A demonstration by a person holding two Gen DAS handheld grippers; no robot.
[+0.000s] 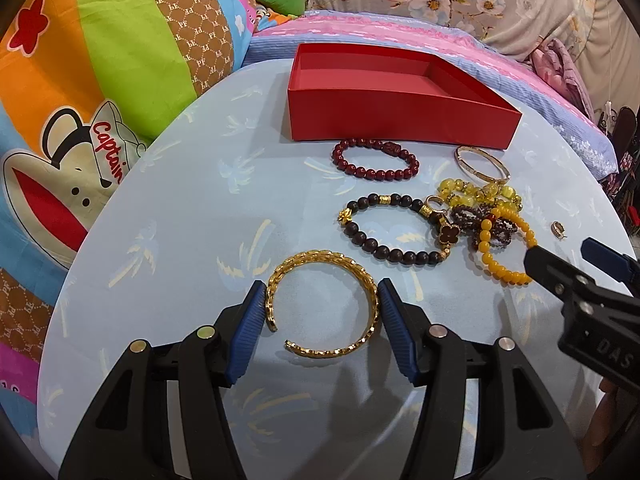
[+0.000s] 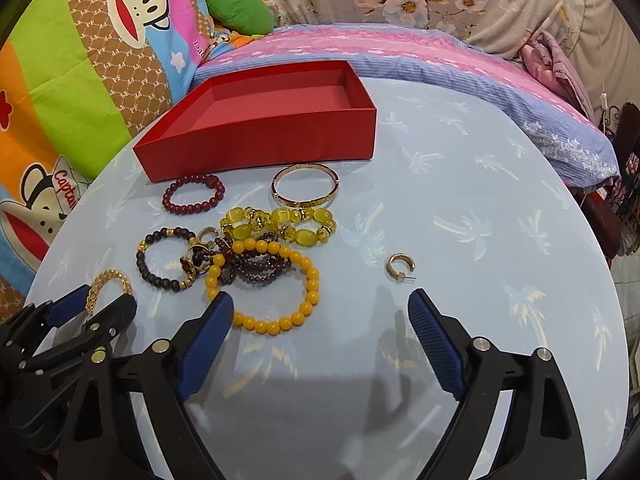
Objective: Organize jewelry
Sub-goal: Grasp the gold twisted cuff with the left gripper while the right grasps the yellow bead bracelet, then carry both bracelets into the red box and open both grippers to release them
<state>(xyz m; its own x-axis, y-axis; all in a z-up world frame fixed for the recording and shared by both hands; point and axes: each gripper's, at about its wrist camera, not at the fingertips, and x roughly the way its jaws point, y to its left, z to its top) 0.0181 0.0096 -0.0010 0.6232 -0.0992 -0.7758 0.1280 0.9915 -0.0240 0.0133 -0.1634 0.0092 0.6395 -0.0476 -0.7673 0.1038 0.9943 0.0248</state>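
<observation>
Left claw (image 1: pixel 324 300) clamped on gold cuff bangle (image 1: pixel 324 304); right claw (image 2: pixel 320 308) open, gold hoop earring (image 2: pixel 400 267) just beyond.

Bare tabletop (image 2: pixel 460 184) right of bracelets (image 2: pixel 240 248)

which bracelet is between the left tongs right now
The open gold chain-pattern cuff, lying apart from the beaded bracelets, with both blue pads against its sides.

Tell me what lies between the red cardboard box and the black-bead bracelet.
The dark red bead bracelet, seen in the left wrist view.
</observation>
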